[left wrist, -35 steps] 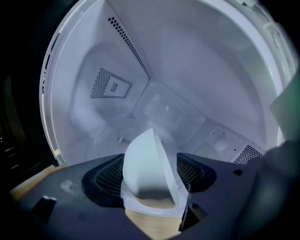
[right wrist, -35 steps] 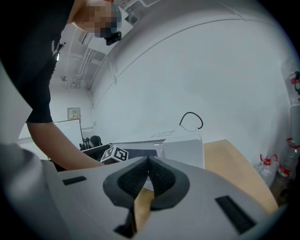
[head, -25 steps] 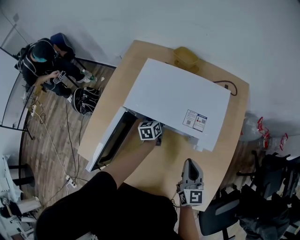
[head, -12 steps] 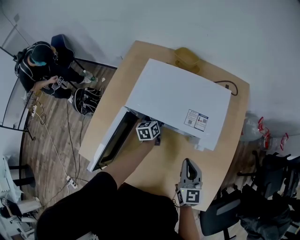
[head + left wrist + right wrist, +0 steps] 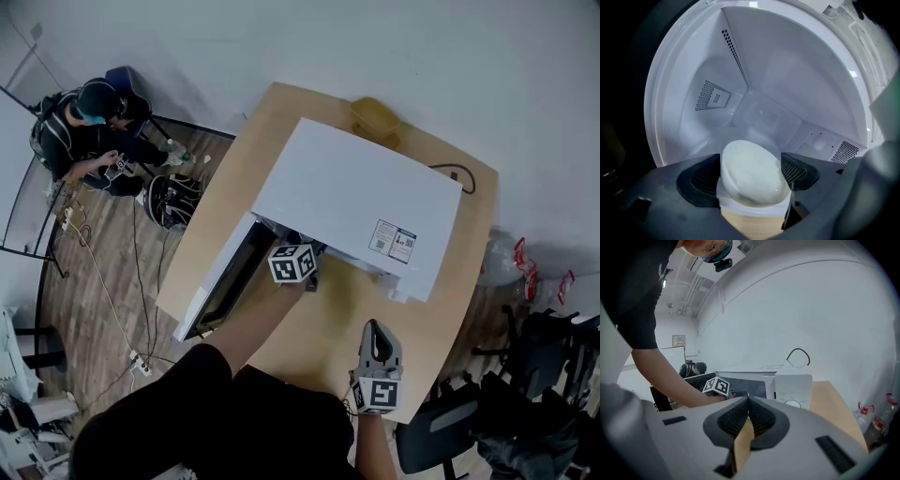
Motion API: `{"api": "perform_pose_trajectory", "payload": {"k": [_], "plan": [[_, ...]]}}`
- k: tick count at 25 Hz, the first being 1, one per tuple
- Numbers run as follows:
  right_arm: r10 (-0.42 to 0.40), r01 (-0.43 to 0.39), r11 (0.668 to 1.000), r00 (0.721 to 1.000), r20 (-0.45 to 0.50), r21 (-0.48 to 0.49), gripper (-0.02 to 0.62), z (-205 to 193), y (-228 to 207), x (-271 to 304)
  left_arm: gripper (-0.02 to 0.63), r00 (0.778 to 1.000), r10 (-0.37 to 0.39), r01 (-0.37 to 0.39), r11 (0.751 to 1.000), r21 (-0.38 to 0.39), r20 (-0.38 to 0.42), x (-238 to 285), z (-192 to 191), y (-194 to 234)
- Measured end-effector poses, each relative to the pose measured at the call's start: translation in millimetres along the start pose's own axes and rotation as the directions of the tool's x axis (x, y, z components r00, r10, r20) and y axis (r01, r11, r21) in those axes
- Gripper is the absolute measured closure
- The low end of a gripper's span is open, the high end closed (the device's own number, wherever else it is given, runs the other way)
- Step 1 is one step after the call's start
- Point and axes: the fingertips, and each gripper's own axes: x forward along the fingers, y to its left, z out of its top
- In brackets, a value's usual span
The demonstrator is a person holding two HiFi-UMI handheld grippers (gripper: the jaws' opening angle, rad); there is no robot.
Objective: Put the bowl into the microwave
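While they idle, right tongs (image 5: pixel 373 326): pinched together, empty, low over desk (image 5: pixel 328 356) edge. Little risk unless swung into the door.
Left tongs (image 5: pixel 750 156): inside microwave (image 5: pixel 356 197) mouth, jaws just been opening, now wide, bowl between them. Risk: a crooked pull-back catches the rim and drags the bowl out.
Bowl (image 5: pixel 752 176): white, looks tilted, at front of cavity, near the lip. Risk: rocks or slides out if nudged.
Door (image 5: pixel 220 281): swung open to the left. Risk: closing strikes the bowl if it sits too far forward.
Cavity (image 5: pixel 764 93): room behind the bowl; deeper would be safer, I judge.
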Motion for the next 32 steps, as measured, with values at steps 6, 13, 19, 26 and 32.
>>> {"api": "perform_pose_trajectory", "payload": {"k": [6,13,19,26,32], "plan": [[-0.001,0.001,1.000,1.000,-0.004,0.002,0.536,0.0,0.9,-0.6,0.233,1.000,-0.017,0.018,0.999,0.043,-0.011,-8.3,-1.7,-4.0],[-0.009,0.009,0.990,1.000,-0.004,0.144,0.535,-1.5,3.7,1.1,0.233,1.000,-0.020,0.022,0.992,0.122,-0.019,-19.8,-3.2,-5.5],[0.008,-0.004,0.990,1.000,-0.025,0.143,0.536,-9.2,16.0,2.0,0.233,0.999,-0.007,0.017,0.974,0.227,-0.045,-28.0,-14.3,-10.3],[0.007,-0.003,0.990,1.000,-0.026,0.139,0.535,-10.3,16.5,-0.5,0.233,0.998,-0.045,0.053,0.959,0.277,-0.036,-37.5,-10.6,-20.0],[-0.004,0.009,0.991,0.999,-0.034,0.136,0.536,-12.7,11.0,-1.8,0.233,0.997,-0.044,0.062,0.957,0.284,-0.069,-41.4,-28.2,-24.9]]}}
